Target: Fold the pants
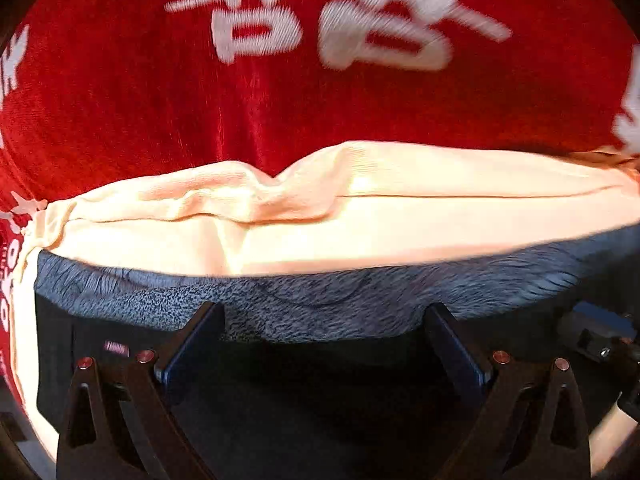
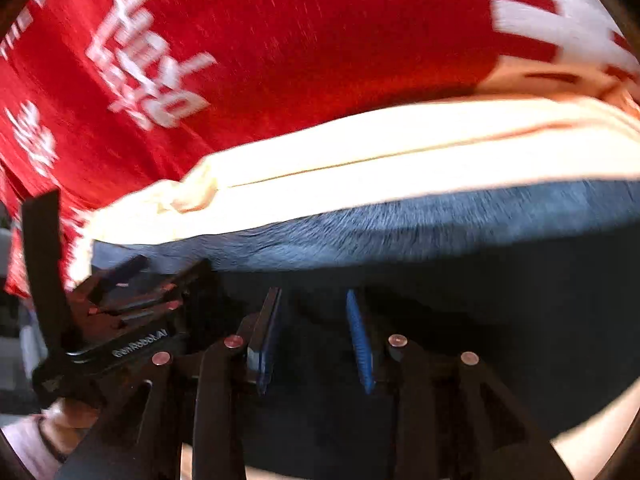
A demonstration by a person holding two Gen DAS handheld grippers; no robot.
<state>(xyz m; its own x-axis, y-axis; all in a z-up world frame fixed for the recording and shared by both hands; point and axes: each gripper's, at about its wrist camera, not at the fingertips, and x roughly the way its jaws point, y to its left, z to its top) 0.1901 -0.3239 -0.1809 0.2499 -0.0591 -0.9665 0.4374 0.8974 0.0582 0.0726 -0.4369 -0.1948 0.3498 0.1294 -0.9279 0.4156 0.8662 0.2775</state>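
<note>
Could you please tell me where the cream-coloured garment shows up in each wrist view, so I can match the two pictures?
Left wrist view: the cream garment runs as a band across the middle, edge to edge.
Right wrist view: the cream garment slants from lower left up to the right edge.
Shared landmark: the red cloth with white lettering lies beyond the garment in both, and the grey furry fabric borders its near side.

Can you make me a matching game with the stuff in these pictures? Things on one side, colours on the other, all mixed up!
Things:
1. pants
2. cloth with big white writing
3. pale fabric
4. pads of the right tongs

Colours:
A. cream
B. bright blue
C. red
D. dark fuzzy blue-grey

Pairs: 1-D, 2-C, 3-A, 4-B
</note>
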